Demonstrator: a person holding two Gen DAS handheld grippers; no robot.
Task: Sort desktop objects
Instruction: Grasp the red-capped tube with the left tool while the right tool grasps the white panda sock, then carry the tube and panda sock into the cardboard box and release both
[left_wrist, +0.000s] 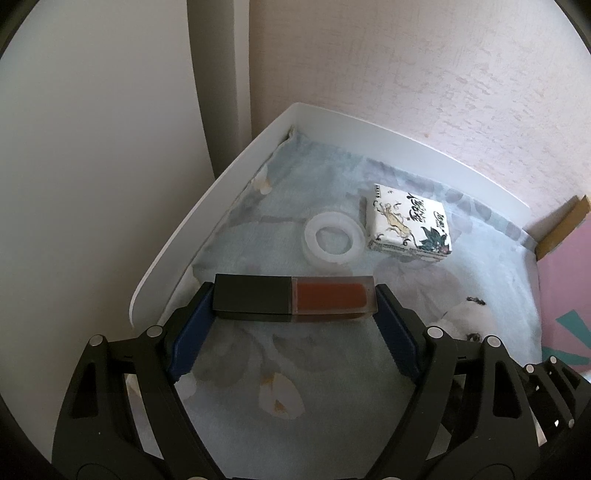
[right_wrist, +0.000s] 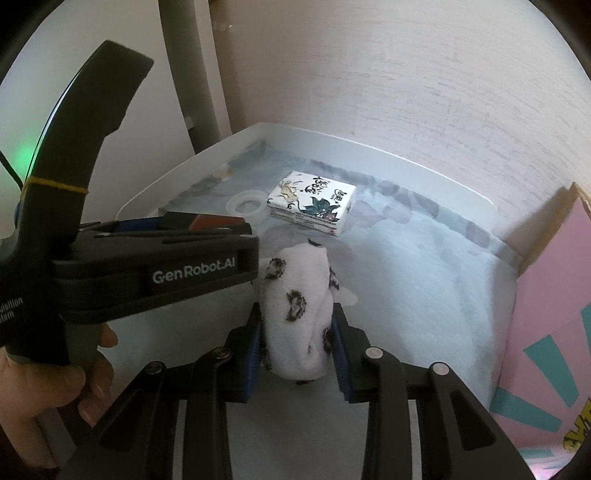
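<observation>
- Left claw pinches a rectangular black-capped lip-gloss tube endwise, above the white cloth-lined tray.
- Right claw squeezes a white rolled sock with black spots over the tray.

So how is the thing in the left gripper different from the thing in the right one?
The lip gloss tube in the left gripper is hard, boxy, black-capped with reddish-brown fill; the rolled sock in the right gripper is soft, white with dark blotches. The tube lies crosswise, clamped end to end; the sock points forward, squeezed at its sides. Both are held over the white tray.
</observation>
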